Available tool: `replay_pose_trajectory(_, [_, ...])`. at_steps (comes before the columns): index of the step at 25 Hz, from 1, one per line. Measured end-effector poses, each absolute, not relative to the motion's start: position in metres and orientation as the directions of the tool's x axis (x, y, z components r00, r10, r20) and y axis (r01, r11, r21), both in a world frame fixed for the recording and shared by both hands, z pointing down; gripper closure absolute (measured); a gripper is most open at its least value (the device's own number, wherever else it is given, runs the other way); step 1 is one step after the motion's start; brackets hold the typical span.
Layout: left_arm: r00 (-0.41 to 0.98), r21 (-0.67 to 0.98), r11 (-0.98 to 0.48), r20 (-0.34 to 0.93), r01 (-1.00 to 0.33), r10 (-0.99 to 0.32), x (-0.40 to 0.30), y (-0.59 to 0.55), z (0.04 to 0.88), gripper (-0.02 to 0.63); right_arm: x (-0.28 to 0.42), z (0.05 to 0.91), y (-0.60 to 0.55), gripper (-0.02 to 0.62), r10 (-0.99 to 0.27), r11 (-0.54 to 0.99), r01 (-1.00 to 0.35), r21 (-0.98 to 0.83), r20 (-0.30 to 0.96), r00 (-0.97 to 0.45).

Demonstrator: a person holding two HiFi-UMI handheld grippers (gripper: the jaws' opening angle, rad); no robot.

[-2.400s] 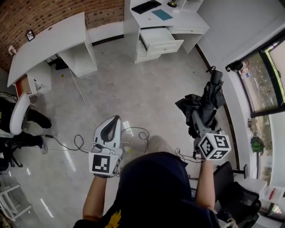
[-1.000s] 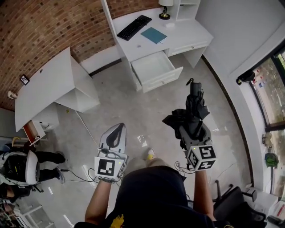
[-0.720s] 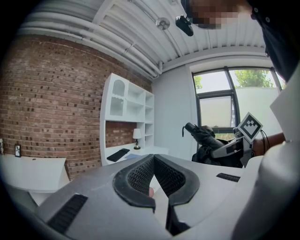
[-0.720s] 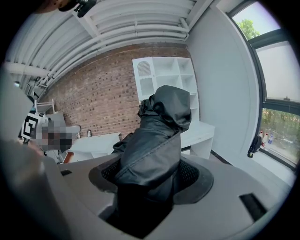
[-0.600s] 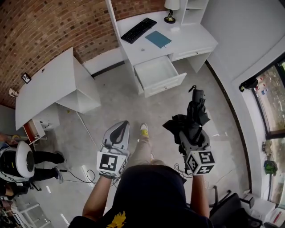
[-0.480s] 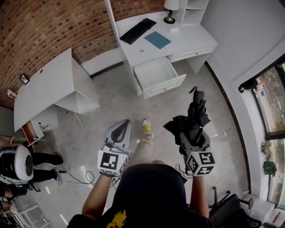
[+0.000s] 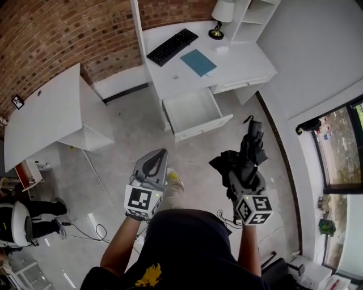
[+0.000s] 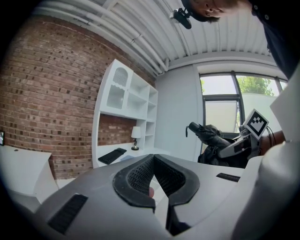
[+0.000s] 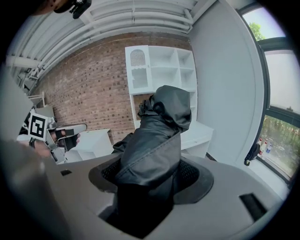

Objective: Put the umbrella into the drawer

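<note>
Black umbrella [image 7: 250, 152] sits clamped in your right tool [image 7: 243, 177]; your left tool [image 7: 154, 160] is closed, empty. The open drawer [image 7: 190, 111] is nearer now, ahead-left of the right tool.

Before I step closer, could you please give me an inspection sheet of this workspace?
Surface: white desk, mostly bare; grey floor.
Job's things: black umbrella folded, held above the floor; drawer open, nothing seen inside.
Clutter: keyboard, blue book and lamp on the desk.
Grippers: left gripper shut, empty; right gripper shut on the umbrella.
Cables: one cable looped on the floor, at left.
Surroundings: brick wall, second desk, window, a person at far left.
</note>
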State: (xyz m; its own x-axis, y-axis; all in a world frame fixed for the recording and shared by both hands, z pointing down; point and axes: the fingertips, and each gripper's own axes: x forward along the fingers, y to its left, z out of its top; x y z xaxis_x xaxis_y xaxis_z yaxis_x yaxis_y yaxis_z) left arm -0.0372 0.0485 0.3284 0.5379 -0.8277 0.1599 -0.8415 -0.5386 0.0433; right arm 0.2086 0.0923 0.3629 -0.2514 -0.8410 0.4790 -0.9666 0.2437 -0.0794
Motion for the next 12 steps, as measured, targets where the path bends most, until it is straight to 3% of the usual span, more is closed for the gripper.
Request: replay_pose_trajectory(12, [0.533,0.147,-0.513,0.171,-0.846,-0.829,-0.058,-0.131,0.338,0.588,0.183,0.351,-0.079,0.319,-0.813,0.310,-0.951,0.006,0.520,-0.262])
